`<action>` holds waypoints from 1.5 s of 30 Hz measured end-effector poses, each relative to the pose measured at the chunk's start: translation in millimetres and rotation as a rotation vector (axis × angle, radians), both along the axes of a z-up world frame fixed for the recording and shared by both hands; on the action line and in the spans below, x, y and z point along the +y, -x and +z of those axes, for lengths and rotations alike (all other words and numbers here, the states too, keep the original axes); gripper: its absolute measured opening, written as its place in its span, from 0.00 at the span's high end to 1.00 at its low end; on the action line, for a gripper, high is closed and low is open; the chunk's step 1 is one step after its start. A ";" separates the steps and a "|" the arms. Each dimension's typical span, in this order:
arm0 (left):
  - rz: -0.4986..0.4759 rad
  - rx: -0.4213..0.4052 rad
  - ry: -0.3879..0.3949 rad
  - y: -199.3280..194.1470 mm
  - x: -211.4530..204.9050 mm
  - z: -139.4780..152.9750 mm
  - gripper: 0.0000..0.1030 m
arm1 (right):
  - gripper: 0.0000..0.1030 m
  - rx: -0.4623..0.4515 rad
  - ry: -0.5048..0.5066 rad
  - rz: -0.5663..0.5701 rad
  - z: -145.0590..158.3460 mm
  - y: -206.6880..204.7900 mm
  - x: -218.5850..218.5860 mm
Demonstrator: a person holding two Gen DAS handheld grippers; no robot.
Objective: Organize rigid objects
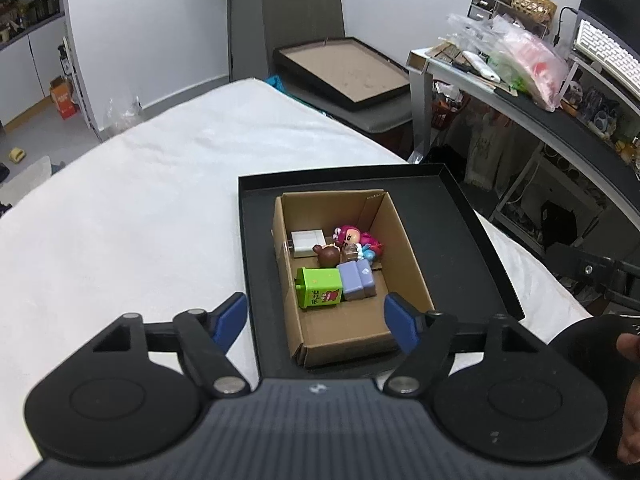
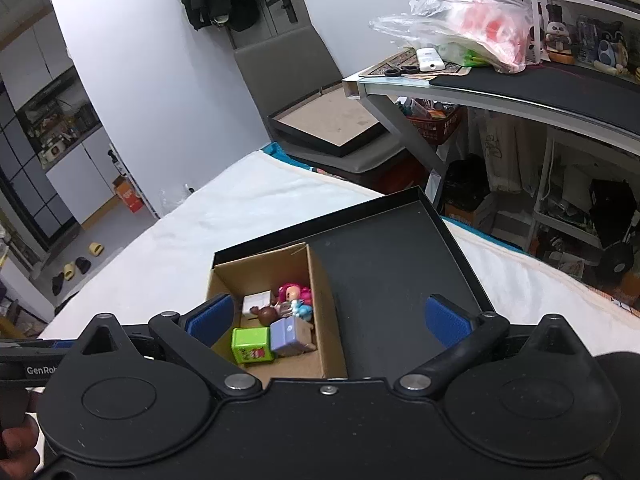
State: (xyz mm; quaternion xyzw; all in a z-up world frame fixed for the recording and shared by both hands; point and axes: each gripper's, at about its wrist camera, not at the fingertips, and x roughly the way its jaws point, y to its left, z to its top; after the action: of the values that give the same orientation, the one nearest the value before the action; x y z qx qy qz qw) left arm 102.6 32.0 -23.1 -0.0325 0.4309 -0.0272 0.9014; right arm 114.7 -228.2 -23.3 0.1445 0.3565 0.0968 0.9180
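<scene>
An open cardboard box point(image 1: 404, 248) stands inside a shallow black tray point(image 1: 464, 232) on a white-covered surface. In the box lie a green cube toy point(image 1: 320, 287), a lilac block point(image 1: 356, 280), a brown bear figure point(image 1: 328, 255), a pink-haired doll point(image 1: 352, 236) and a white adapter point(image 1: 306, 242). My left gripper point(image 1: 316, 316) hangs above the box's near end, open, nothing between its blue pads. My right gripper point(image 2: 328, 316) is open wide over the box point(image 2: 324, 312) and the tray point(image 2: 384, 276), empty too. The green cube point(image 2: 251, 344) and lilac block point(image 2: 290, 336) show between its fingers.
A grey chair point(image 1: 304, 12) bearing a black picture frame point(image 1: 344, 72) stands beyond the white surface point(image 1: 140, 208). A cluttered desk point(image 1: 520, 96) with plastic bags and a keyboard runs along the right. A hand point(image 1: 630, 360) appears at the right edge.
</scene>
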 end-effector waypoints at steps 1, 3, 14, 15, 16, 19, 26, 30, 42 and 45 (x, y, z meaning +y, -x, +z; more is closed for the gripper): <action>0.001 -0.007 -0.005 4.4 -1.1 3.3 0.24 | 0.00 -0.004 0.000 0.000 2.3 3.5 -0.8; 0.002 -0.015 -0.012 12.1 -3.3 8.2 0.23 | 0.00 -0.017 -0.002 -0.001 6.9 10.1 -3.2; 0.009 -0.029 -0.054 44.3 -11.9 28.2 0.17 | 0.00 -0.040 0.015 0.024 31.4 38.9 -4.3; 0.008 -0.032 -0.054 46.3 -12.5 29.9 0.16 | 0.00 -0.040 0.018 0.029 34.1 40.6 -3.9; 0.006 -0.034 -0.055 48.7 -13.2 31.8 0.16 | 0.00 -0.042 0.023 0.035 36.7 43.6 -3.2; 0.003 -0.044 -0.060 56.3 -15.1 37.3 0.16 | 0.00 -0.060 0.035 0.044 45.4 51.0 -2.5; 0.022 -0.043 -0.065 73.3 -16.1 44.3 0.15 | 0.00 -0.074 0.035 0.073 58.4 66.4 0.5; 0.040 -0.061 -0.063 86.5 -14.7 52.0 0.15 | 0.00 -0.050 -0.005 0.092 60.6 77.5 -0.3; 0.021 -0.104 -0.070 119.2 -22.9 63.6 0.14 | 0.00 -0.067 0.031 0.074 67.1 102.7 -1.2; 0.028 -0.106 -0.065 124.4 -21.6 61.4 0.13 | 0.00 -0.070 0.023 0.076 68.3 106.4 -2.6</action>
State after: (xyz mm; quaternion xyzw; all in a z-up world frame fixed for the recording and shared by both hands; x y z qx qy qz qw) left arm -21.8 10.4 38.3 -0.0080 0.3828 -0.0022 0.9238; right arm 8.3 -230.9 45.0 0.1168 0.3306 0.1325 0.9271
